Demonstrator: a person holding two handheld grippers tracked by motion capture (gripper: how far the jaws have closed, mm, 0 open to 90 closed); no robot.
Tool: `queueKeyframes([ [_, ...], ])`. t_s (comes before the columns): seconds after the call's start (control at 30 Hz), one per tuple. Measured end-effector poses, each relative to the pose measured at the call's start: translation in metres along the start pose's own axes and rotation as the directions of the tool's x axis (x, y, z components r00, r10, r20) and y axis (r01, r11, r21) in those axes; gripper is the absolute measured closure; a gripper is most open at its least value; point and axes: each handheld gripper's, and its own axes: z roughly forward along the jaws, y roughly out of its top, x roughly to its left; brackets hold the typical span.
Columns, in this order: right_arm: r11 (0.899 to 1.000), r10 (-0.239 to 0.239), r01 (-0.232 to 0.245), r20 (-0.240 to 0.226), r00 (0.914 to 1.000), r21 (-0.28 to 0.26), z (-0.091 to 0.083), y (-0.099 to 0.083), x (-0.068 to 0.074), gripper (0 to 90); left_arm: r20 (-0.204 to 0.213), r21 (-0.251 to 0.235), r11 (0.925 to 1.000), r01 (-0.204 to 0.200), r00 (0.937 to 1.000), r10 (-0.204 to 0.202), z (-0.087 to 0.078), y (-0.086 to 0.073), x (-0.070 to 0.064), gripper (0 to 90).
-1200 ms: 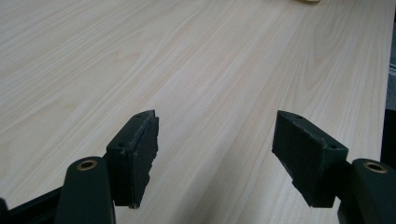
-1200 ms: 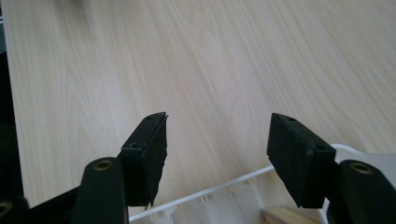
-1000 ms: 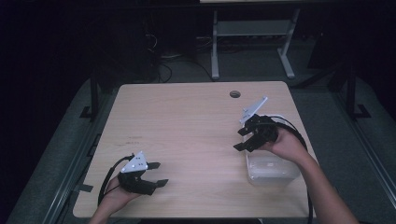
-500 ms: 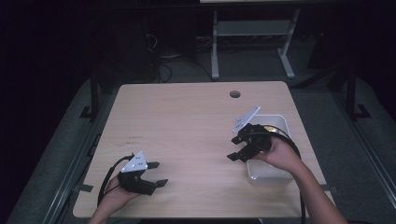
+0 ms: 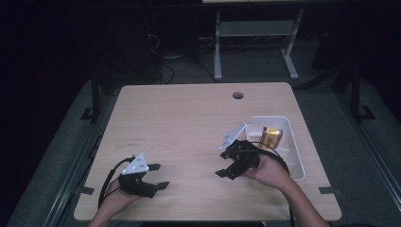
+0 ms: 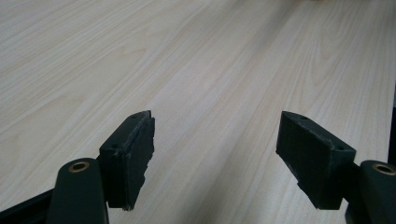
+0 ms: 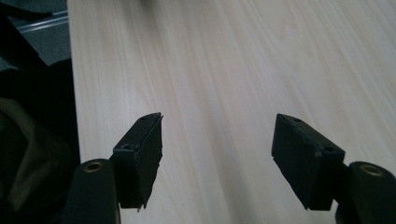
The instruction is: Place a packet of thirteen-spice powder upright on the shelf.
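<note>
The yellow box [image 5: 272,138] lies in the white bin [image 5: 296,156] at the table's [image 5: 189,123] 4 o'clock; its print is too small to read. The right gripper [image 5: 223,162], just left of the bin, gapes wide, empty. The left gripper [image 5: 158,176], at 7 o'clock, likewise gapes, holding nothing.

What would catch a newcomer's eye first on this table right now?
Probably the white bin at the table's right edge, with a yellow box lying inside it. Next, the right gripper just left of the bin, jaws open and empty. The left gripper sits near the front left corner, also open over bare wood.
</note>
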Motion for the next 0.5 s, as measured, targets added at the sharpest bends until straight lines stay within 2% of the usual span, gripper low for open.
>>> queueKeyframes([
  [0.23, 1.000, 0.013, -0.013, -0.018, 0.9997, -0.008, 0.015, 0.001, 0.016, 31.1, -0.004, -0.002, 1.0000, 0.005, 1.0000, -0.005, 0.000, -0.001, 0.000, 26.0],
  [0.4, 1.000, 0.015, -0.015, -0.007, 0.9999, -0.015, 0.020, -0.001, 0.025, 29.6, -0.003, -0.001, 1.0000, 0.005, 1.0000, -0.005, 0.000, -0.001, 0.000, 24.5],
  [0.5, 0.999, 0.027, -0.028, -0.026, 0.9993, -0.041, 0.025, -0.005, 0.035, 28.2, -0.002, -0.001, 1.0000, 0.005, 1.0000, -0.005, 0.001, -0.001, 0.000, 23.9],
])
